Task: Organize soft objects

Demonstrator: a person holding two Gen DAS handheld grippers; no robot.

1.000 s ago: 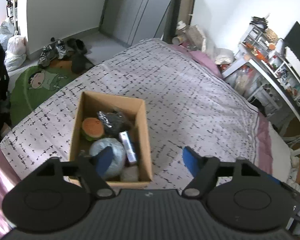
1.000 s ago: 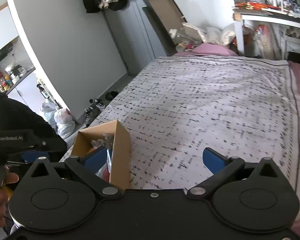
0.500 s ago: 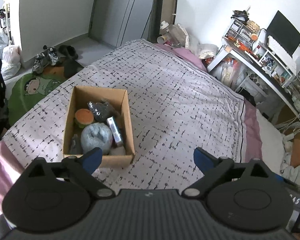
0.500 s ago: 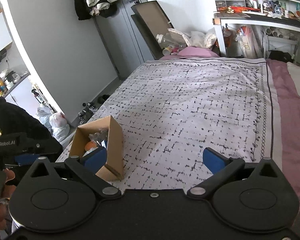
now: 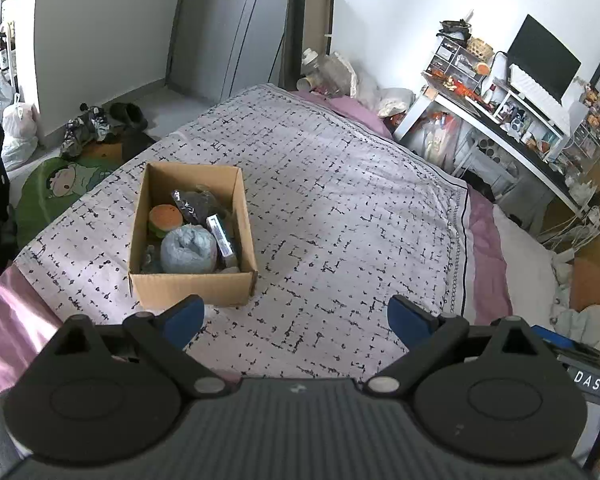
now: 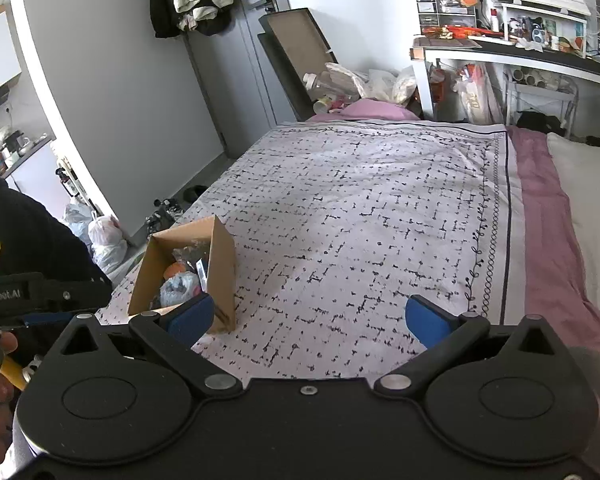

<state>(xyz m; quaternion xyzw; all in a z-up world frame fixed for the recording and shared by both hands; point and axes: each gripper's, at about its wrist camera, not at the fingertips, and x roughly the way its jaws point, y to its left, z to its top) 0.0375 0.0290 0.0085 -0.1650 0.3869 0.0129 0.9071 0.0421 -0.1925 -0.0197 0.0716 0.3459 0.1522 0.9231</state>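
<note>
Brown cardboard box (image 5: 192, 284) sits open on the patterned bedspread (image 5: 340, 208), left of centre in the left wrist view. Inside it lie a plush burger (image 5: 165, 218) at the left, a dark crinkly packet (image 5: 192, 204) toward the far end, a pale blue-grey soft bundle (image 5: 188, 250) at the near end, and a small flat carton (image 5: 220, 236) along the right wall. In the right wrist view the same box (image 6: 220, 276) shows at lower left, seen from its side.

Left gripper (image 5: 296, 318) has its jaws spread wide, having just been opening, with nothing between them; the box lies just beyond its left fingertip, apart from it. Right gripper (image 6: 310, 316) also stands wide apart and empty over bare bedspread, the box just behind its left fingertip in the picture.
</note>
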